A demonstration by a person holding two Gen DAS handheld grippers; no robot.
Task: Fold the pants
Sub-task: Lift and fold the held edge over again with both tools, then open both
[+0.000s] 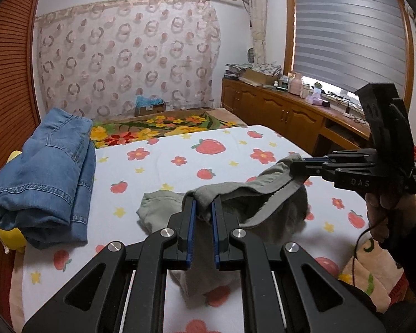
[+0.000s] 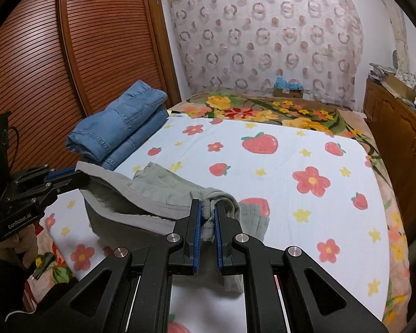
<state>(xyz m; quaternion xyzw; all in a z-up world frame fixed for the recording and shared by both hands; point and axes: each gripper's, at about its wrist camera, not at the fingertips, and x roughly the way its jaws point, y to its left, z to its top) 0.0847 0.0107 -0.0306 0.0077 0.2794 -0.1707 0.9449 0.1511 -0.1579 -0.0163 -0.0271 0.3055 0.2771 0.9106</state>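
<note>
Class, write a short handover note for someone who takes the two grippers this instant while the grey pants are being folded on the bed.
Left gripper: shut on the waistband of the grey pants.
Right gripper: shut on the same waistband, further along it.
Pants: top edge lifted off the strawberry-print sheet and hanging slack between the two grippers; the rest lies bunched on the bed below.
Folded jeans sit at the sheet's left edge, clear of the work.
Done: both ends of the waistband gripped and raised.
Left: probably lay the pants flat, fold them, set them down. No fold is visible yet.
</note>
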